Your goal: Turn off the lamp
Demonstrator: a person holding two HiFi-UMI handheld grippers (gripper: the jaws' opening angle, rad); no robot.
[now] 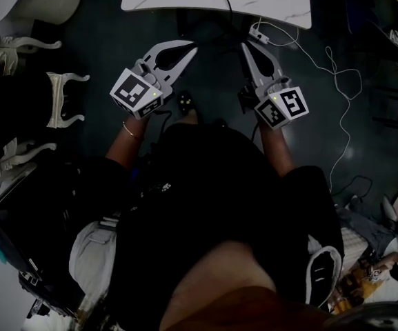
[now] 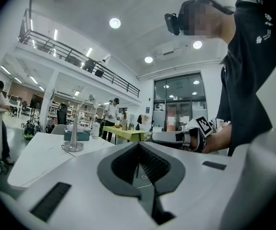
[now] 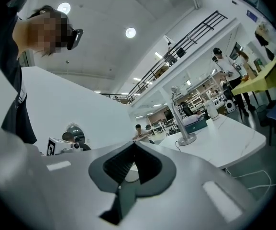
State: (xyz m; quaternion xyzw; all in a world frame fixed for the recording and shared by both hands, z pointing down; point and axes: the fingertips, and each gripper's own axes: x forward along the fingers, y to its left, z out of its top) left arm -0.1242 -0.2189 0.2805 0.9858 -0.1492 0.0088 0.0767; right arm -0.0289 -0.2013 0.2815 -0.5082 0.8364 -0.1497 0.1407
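The lamp [image 2: 75, 127] is a thin silver desk lamp on a round base, standing on a white marble-look table [image 2: 37, 157]. It also shows in the right gripper view as the lamp [image 3: 182, 119], far beyond the jaws. Whether it is lit I cannot tell. My left gripper [image 1: 190, 48] and right gripper [image 1: 245, 47] hover side by side just short of the table's near edge [image 1: 216, 16]. Both are held level and shut, with nothing between the pads. The lamp itself is hidden from the head view.
A white cable [image 1: 336, 81] trails over the dark floor on the right. White chairs [image 1: 64, 98] stand on the left. A small black object [image 1: 185, 102] lies on the floor between my arms. Several people and a yellow-green table [image 2: 123, 131] are far behind the lamp.
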